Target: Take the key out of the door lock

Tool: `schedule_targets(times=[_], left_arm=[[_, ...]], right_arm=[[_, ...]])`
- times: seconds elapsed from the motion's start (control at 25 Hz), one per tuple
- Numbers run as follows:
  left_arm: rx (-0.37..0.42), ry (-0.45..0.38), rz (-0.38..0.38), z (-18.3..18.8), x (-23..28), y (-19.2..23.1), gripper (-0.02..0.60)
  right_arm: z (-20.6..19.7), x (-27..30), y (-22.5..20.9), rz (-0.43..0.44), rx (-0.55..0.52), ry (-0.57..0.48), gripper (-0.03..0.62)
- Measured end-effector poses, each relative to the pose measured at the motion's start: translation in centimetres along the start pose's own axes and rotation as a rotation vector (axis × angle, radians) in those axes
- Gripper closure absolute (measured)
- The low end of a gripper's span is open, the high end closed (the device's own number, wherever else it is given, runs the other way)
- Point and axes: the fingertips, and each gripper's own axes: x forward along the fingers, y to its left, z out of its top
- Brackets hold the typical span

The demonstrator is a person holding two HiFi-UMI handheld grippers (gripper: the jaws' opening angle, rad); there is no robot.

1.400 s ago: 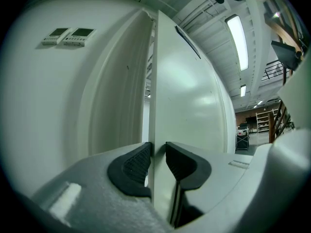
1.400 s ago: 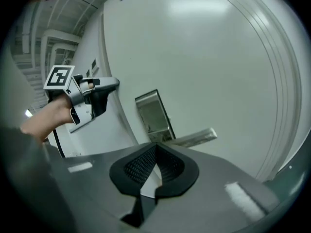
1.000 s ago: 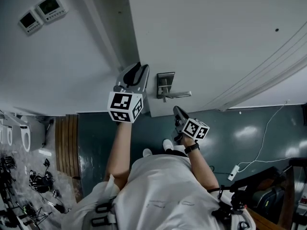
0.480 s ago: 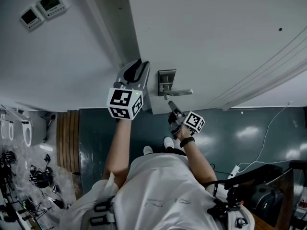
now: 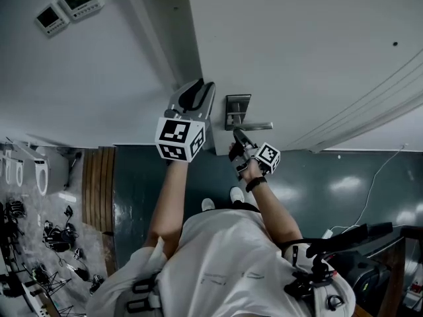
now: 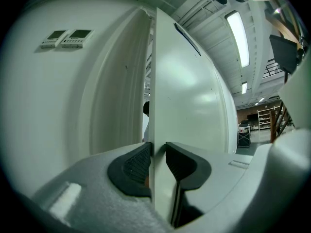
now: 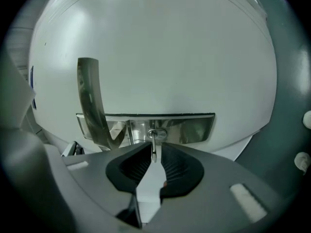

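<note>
A small metal key (image 7: 154,148) sticks out of the keyhole in the steel lock plate (image 7: 189,127), below the curved lever handle (image 7: 90,101). My right gripper (image 7: 154,161) straddles the key and its jaws are closing. The left pad lies close to the key, with a slim gap on the right side. In the head view the right gripper (image 5: 236,138) sits just under the lock plate (image 5: 238,104) and the handle (image 5: 258,126). My left gripper (image 5: 197,96) is clamped on the white door's edge (image 6: 160,106), one pad on each face.
Two wall control panels (image 5: 69,6) hang left of the door frame. Below lie a dark green floor, a wooden strip (image 5: 99,183), tangled gear (image 5: 26,243) at lower left and a white cable (image 5: 380,177) at right. The person's torso fills the bottom middle.
My right gripper has risen from below the handle up to the lock plate and now has the key between its jaws. The left gripper stays clamped on the door edge.
</note>
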Motion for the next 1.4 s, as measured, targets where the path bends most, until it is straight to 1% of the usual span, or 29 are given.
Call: schedule_targets(times=[0.08, 0.2, 0.44, 0.76, 1.0, 1.12, 1.28, 1.4], left_arm=[[-0.002, -0.004, -0.001, 0.0, 0.0, 0.0, 0.480], [-0.001, -0.006, 0.001, 0.0, 0.0, 0.0, 0.480], [-0.004, -0.013, -0.003, 0.0, 0.0, 0.1, 0.479], [-0.016, -0.009, -0.009, -0.1, -0.2, -0.2, 0.477], [-0.007, -0.002, -0.012, 0.0, -1.0, -1.5, 0.479], [-0.003, -0.001, -0.008, 0.0, -1.3, -1.9, 0.479], [0.015, 0.015, -0.010, -0.1, -1.7, -2.5, 0.477], [0.012, 0.020, -0.010, -0.1, -2.1, -2.7, 0.477]], right_arm=[[0.1, 0.5, 0.3, 0.020, -0.002, 0.002, 0.554], [0.0, 0.4, 0.6, 0.030, -0.022, 0.001, 0.563], [0.0, 0.2, 0.7, 0.027, -0.025, -0.021, 0.565], [0.0, -0.3, 0.4, 0.043, 0.018, -0.055, 0.566], [-0.2, -1.8, 0.6, 0.022, -0.016, -0.054, 0.566], [-0.2, -2.3, 0.5, 0.052, 0.037, -0.051, 0.566], [-0.3, -2.9, 0.4, 0.040, 0.031, -0.056, 0.565], [-0.5, -3.3, 0.3, 0.088, 0.078, -0.074, 0.566]])
